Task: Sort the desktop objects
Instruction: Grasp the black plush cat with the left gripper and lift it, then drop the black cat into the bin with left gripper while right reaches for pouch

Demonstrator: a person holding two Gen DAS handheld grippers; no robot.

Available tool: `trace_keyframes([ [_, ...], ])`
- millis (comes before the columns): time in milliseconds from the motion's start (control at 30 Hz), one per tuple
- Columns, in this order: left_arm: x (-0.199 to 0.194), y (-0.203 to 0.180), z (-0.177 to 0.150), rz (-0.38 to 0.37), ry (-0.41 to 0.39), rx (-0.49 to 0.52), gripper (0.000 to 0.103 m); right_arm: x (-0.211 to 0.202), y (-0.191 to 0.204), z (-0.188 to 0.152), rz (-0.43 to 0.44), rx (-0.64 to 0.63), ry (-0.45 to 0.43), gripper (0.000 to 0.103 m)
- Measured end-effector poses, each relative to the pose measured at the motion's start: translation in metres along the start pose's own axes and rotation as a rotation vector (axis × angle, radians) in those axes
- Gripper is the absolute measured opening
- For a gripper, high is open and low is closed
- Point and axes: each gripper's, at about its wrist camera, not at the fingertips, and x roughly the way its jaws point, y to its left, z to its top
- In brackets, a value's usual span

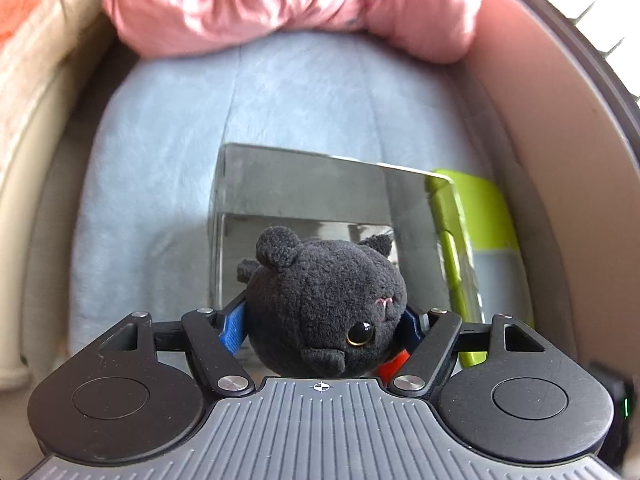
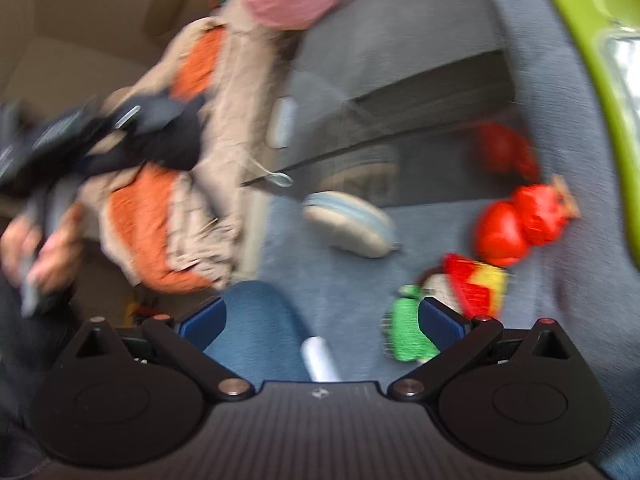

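My left gripper (image 1: 323, 326) is shut on a black plush cat (image 1: 320, 280), its blue pads (image 1: 233, 328) pressing the toy's sides. It hangs above a clear box (image 1: 304, 196) standing on a light blue cloth (image 1: 160, 140). In the blurred right wrist view my right gripper (image 2: 320, 320) is open; a blue rounded thing (image 2: 256, 328) and a white roll (image 2: 319, 360) show between its fingers, untouched. Small toys lie on the cloth ahead: a red gourd (image 2: 516, 224), a red and yellow toy (image 2: 476, 284), a green knitted one (image 2: 404, 336) and a beige and blue disc (image 2: 348, 224).
A pink cloth (image 1: 280, 0) is bunched at the far edge. A lime green frame (image 1: 484, 208) stands to the right of the box, also seen as the green frame (image 2: 592, 80). An orange and beige blanket (image 2: 152, 232) and a person's hand (image 2: 40, 248) are at the left.
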Motion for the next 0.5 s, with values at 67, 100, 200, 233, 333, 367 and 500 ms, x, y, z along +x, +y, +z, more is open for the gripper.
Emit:
trace_keyframes([
  [67, 0.019, -0.002, 0.016, 0.028, 0.037, -0.021, 0.076, 0.003, 0.006, 0.001, 0.014, -0.036, 0.012, 0.103],
  [100, 0.025, -0.002, 0.022, 0.042, 0.049, -0.04, 0.076, 0.005, 0.008, 0.002, 0.014, -0.046, 0.017, 0.103],
  [200, 0.035, 0.004, 0.041, 0.03, 0.085, -0.109, 0.076, 0.008, 0.009, 0.003, 0.029, -0.06, 0.033, 0.103],
  [233, 0.027, 0.002, 0.051, 0.009, 0.08, -0.107, 0.076, 0.007, 0.007, 0.003, 0.034, -0.059, 0.036, 0.103],
  [333, -0.02, -0.025, 0.08, -0.025, -0.031, -0.011, 0.076, 0.005, -0.003, 0.002, 0.041, -0.045, 0.039, 0.103],
  [367, -0.034, -0.035, 0.087, -0.037, -0.061, 0.012, 0.077, 0.005, -0.008, 0.003, 0.04, -0.031, 0.037, 0.103],
  [500, -0.033, -0.059, 0.093, -0.001, -0.025, 0.067, 0.078, 0.01, -0.026, 0.006, 0.046, 0.024, 0.027, 0.103],
])
